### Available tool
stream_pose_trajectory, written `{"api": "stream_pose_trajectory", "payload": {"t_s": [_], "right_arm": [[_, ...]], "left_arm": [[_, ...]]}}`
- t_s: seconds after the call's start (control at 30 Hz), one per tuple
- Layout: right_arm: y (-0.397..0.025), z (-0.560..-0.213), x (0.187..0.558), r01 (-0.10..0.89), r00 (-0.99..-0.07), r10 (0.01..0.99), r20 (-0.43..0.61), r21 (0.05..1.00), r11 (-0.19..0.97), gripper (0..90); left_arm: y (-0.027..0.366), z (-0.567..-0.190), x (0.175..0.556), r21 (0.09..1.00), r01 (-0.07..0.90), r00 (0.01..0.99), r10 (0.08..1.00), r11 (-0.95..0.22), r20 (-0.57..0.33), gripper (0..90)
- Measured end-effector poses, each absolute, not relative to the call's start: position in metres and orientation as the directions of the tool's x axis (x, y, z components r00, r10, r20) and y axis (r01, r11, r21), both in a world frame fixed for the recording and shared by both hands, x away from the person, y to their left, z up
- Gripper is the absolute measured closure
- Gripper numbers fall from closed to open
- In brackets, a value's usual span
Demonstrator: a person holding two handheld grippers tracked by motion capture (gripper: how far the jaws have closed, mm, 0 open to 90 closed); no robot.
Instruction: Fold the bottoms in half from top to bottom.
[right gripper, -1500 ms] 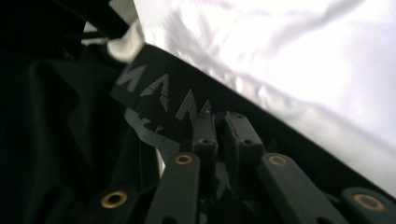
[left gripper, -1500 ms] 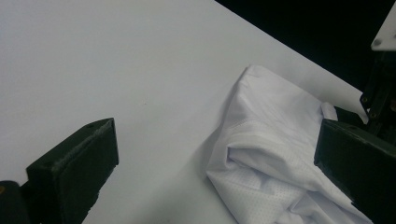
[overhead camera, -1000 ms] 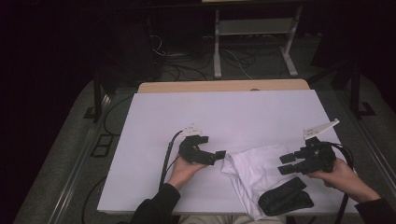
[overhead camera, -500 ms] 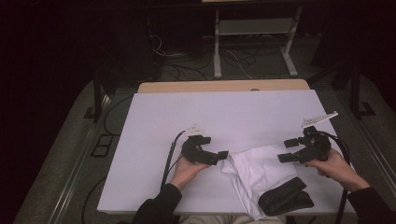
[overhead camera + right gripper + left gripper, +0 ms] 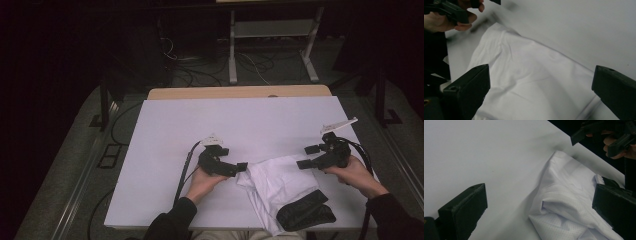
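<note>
**Both grippers spread at a crumpled white shirt**

White perforated-fabric garment point(image 5: 277, 186) lies bunched at the near right of the white-covered table point(image 5: 240, 125), a folded black cloth item point(image 5: 306, 211) resting on its near edge. Left gripper point(image 5: 239, 169) sits at the garment's left edge, jaws apart, one jaw low over a fold. Right gripper point(image 5: 309, 156) hovers just beyond the garment's far right corner, jaws wide, nothing held. Step in hand looks like the approach to a grasp (likely to spread or fold the fabric). Next move calls for each gripper to close on an edge or corner, one layer only. No containers on the table.
</note>
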State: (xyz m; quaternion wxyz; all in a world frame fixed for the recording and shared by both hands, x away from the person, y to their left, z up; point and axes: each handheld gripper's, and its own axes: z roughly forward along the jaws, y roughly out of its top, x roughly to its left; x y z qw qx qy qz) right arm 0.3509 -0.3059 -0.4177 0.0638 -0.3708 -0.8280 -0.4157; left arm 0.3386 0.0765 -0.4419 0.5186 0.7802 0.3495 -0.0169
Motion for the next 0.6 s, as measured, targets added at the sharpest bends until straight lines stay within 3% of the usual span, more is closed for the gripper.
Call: {"api": "stream_pose_trajectory", "payload": {"t_s": [0.23, 0.6], "right_arm": [[-0.308, -0.427, 0.36, 0.678, -0.705, 0.585, 0.402, 0.624, 0.388, 1.9], [-0.311, -0.439, 0.371, 0.686, -0.696, 0.596, 0.4, 0.614, 0.39, 14.8]], "left_arm": [[0.064, -0.448, 0.339, 0.772, 0.586, 0.755, 0.513, -0.247, -0.409, 0.0], [0.049, -0.457, 0.341, 0.731, 0.616, 0.754, 0.488, -0.292, -0.44, 0.0]]}}
